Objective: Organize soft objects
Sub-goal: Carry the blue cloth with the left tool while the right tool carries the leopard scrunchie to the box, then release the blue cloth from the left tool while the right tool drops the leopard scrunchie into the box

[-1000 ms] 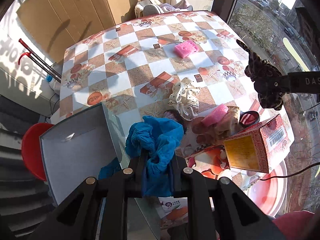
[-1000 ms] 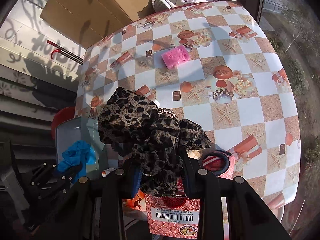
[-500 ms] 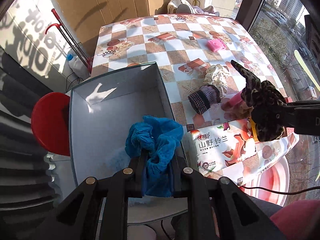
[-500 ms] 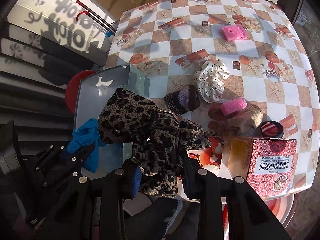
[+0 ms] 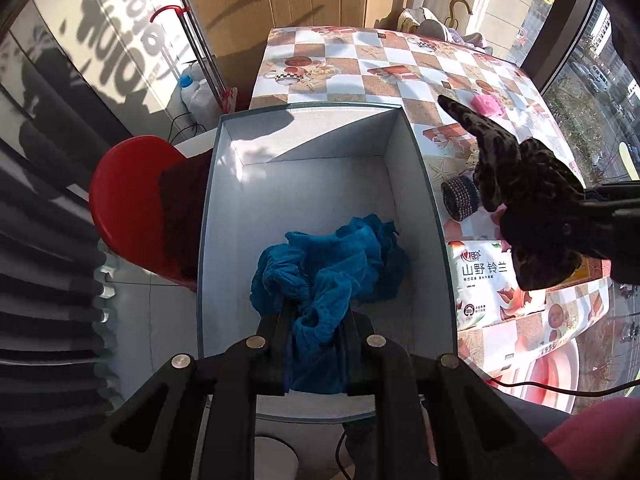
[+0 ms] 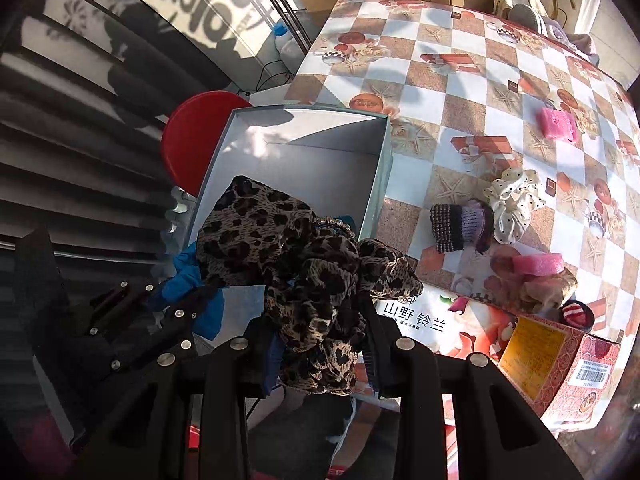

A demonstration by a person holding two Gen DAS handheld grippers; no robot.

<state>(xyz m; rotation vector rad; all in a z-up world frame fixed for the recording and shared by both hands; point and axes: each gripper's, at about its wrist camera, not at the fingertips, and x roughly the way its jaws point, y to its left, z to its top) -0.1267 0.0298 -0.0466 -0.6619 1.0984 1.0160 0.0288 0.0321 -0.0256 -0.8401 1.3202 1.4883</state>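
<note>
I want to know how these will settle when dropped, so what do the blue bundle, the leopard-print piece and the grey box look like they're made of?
Blue bundle: apparently a soft knit or terry fabric; matte, fuzzy, crumpled folds.
Leopard-print piece: probably thin woven cloth, chiffon-like; it drapes and gathers in fine wrinkles with a faint sheen.
Grey box: likely rigid paperboard; straight thin walls, crisp corners, a smooth matte pale inside.

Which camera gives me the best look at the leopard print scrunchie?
The right wrist view: the leopard print scrunchie fills the centre, clamped in the right gripper. The left wrist view shows it only from the side at the right edge, dark and backlit.
</note>
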